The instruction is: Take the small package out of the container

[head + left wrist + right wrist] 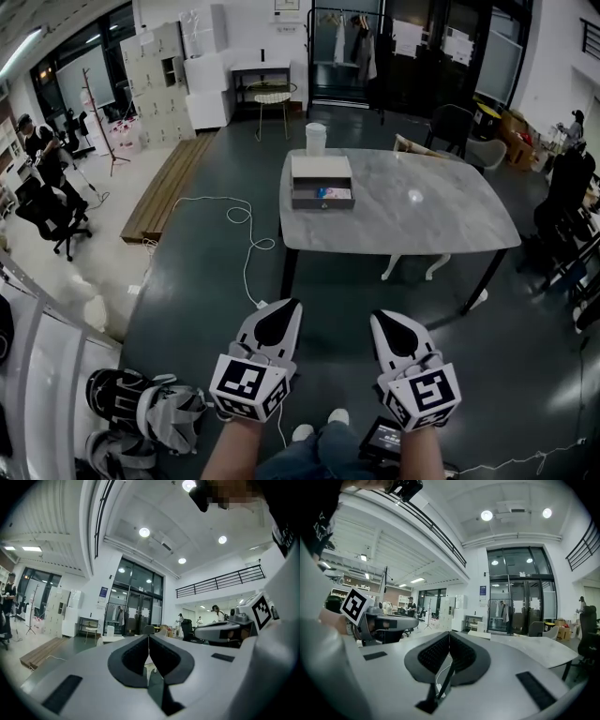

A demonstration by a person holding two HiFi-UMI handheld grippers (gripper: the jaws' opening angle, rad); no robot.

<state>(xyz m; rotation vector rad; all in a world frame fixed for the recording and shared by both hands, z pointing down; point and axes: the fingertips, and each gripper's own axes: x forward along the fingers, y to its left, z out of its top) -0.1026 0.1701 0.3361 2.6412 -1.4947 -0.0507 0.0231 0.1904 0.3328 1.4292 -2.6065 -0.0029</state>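
Small package (339, 194): a pale, flat packet with a hint of pink, too small to read any print. Lies in the open front section of the container (322, 172), just beside something blue (322, 192). Container: a low grey box, lighter top over its rear half, open toward the head camera, set on the near left part of the counter (422, 202).

Counter: pale marble-look top on dark legs, standing on a dark floor (206, 309). Behind the container, near the counter's far edge, a white bucket (316, 138). On the floor, a looping white cable (246, 246). Farther left, a low wooden platform (169, 183), grey lockers (155, 75) and people (37, 141) at the room's edge. Tall glass doors (520, 592) at the back, round ceiling lights (144, 532) overhead.

Package lying flat, long axis running left to right across the head view, in line with the container's front edge. Which end leads: impossible to tell at this size.

Left tongs (286, 307) and right tongs (382, 321) held side by side low in the head view, well apart from the counter, pointed toward it. Both clenched, pads touching, nothing between them.
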